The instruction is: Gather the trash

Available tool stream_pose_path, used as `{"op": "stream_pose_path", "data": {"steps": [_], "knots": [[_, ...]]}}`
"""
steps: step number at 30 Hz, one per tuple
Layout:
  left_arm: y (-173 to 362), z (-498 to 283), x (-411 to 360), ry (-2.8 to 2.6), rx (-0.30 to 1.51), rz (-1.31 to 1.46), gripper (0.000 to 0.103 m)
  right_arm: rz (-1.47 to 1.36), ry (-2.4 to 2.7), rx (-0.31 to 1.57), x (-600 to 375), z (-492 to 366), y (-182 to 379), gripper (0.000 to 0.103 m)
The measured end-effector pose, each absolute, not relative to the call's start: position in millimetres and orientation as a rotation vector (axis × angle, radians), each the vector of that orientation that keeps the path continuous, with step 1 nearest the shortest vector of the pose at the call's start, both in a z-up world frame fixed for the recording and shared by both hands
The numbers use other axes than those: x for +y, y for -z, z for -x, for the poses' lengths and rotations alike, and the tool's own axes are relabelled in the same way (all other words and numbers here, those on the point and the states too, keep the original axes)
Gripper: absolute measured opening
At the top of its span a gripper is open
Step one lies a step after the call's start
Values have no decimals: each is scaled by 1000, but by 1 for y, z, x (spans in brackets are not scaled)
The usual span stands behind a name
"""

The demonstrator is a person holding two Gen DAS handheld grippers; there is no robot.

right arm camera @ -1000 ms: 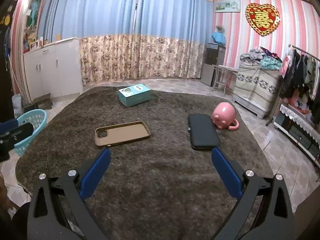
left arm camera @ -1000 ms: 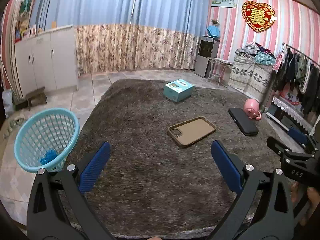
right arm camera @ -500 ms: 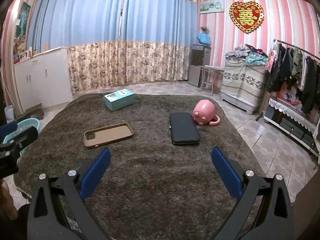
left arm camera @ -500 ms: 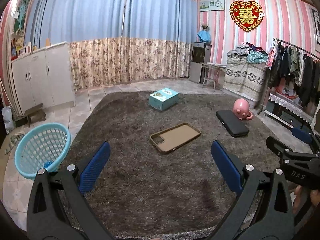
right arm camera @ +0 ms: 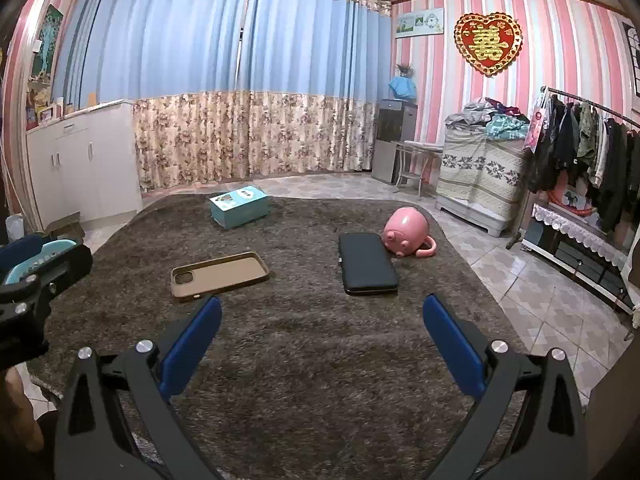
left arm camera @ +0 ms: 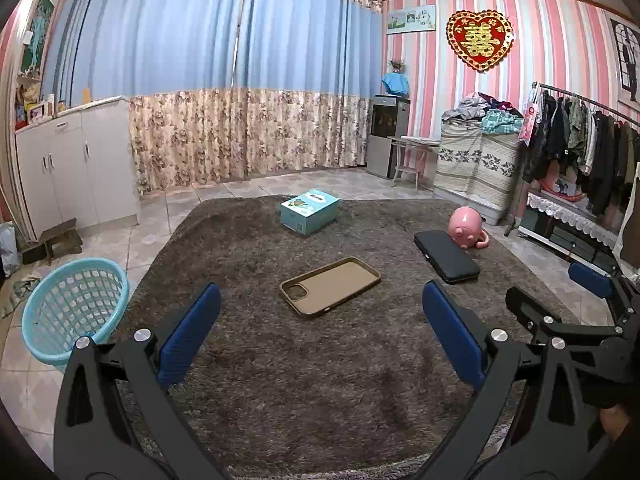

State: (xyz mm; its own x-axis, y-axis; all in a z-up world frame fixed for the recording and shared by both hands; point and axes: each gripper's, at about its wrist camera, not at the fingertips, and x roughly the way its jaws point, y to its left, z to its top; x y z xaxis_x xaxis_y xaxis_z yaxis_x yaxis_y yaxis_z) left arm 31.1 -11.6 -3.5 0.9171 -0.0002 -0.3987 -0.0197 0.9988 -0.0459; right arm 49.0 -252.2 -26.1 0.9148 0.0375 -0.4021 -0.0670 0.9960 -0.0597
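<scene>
A light blue mesh basket [left arm camera: 74, 310] stands on the tiled floor beside the left edge of the brown shaggy rug [left arm camera: 320, 380]. On the rug lie a tan phone case [left arm camera: 330, 286] [right arm camera: 219, 274], a teal box [left arm camera: 309, 211] [right arm camera: 239, 206], a black flat case [left arm camera: 446, 256] [right arm camera: 366, 263] and a pink pig-shaped mug [left arm camera: 466, 227] [right arm camera: 407, 237] tipped on its side. My left gripper [left arm camera: 320, 334] hangs open above the rug's near part, holding nothing. My right gripper [right arm camera: 322, 338] is open too, empty, to the right of the left one. What lies inside the basket is hidden.
White cabinets [left arm camera: 76, 168] line the left wall with a low wooden stool [left arm camera: 60, 236] in front. A clothes rack [left arm camera: 580, 148], a covered pile [left arm camera: 480, 160] and a small table [left arm camera: 412, 152] stand at the right. Tiled floor surrounds the rug.
Both grippers have risen and tilted up, so the rug objects sit lower and farther in view. The blue item seen in the basket earlier no longer shows. Jaws stayed open.
</scene>
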Motion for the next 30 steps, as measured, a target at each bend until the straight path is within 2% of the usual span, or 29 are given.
{"op": "stream_pose_path", "data": {"steps": [30], "knots": [[15,-29,-5,-47,412,61,98,60,-64,390,-251,-46,26,98]]}}
